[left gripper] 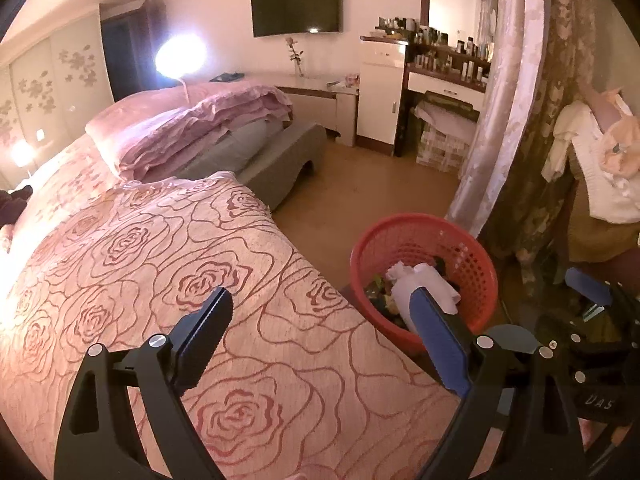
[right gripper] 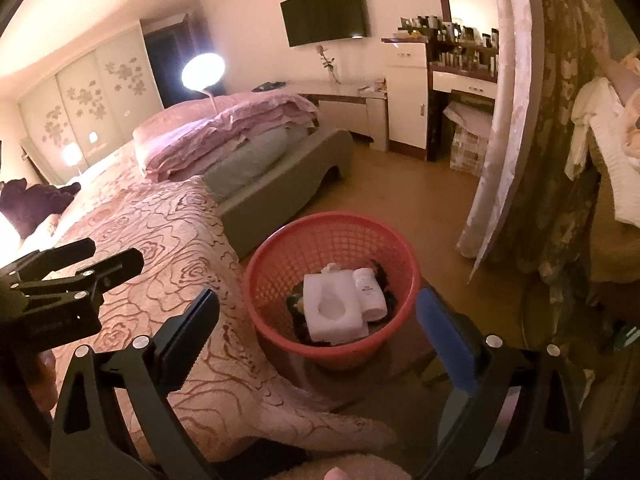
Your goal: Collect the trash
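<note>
Beside the bed [right gripper: 168, 240], whose rose-patterned quilt fills the left of both views, a red basket [right gripper: 276, 256] stands on a low dark surface by the floor, with a flowered curtain [right gripper: 560, 120] hanging to its right. Inside the basket lies the collected trash: a white tissue pack [right gripper: 332, 312] with an oval opening, a small white bottle [right gripper: 370, 290] touching its right side, and dark scraps beneath them. The right gripper [right gripper: 320, 324] hangs above and in front of the basket, its 2 fingers spread wide with nothing between them. The left gripper [left gripper: 320, 320] sits over the quilt's edge, just left of the basket, its fingers likewise released and empty. By my reading, a drop into the basket is finished and the step in hand is pulling back to look for more rubbish. No loose trash shows on the quilt or the visible floor, so the next move likely calls for turning both cameras to search other parts of the room, keeping the fingers wide for the next pickup and clear of the basket rim.
</note>
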The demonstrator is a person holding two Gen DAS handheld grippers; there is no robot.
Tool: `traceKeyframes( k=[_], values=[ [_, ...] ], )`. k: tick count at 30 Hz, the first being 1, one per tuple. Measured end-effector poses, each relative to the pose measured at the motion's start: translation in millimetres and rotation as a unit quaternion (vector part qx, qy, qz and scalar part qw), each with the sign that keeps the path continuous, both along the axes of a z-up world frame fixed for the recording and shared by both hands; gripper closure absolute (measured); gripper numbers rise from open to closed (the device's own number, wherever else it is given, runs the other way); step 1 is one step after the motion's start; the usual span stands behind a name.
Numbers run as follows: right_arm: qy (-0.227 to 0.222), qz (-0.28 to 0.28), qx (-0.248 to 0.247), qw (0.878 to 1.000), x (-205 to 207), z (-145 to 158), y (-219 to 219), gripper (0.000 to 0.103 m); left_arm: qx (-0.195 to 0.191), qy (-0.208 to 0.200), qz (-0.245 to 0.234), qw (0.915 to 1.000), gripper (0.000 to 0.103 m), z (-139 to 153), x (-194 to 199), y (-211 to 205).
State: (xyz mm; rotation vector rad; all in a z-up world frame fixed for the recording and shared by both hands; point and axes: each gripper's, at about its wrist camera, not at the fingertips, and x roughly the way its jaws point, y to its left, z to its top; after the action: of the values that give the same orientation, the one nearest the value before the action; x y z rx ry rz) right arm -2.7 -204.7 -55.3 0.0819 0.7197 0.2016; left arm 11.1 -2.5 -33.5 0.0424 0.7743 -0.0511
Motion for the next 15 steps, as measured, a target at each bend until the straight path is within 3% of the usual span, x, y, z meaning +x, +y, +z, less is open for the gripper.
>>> traceKeyframes(
  k=[15],
  values=[
    [-0.016,0.0,0.002,1.0,-23,9,4,0.007,-0.006,-0.022,0.028,0.9994,0.015,5,-35,11]
  ],
)
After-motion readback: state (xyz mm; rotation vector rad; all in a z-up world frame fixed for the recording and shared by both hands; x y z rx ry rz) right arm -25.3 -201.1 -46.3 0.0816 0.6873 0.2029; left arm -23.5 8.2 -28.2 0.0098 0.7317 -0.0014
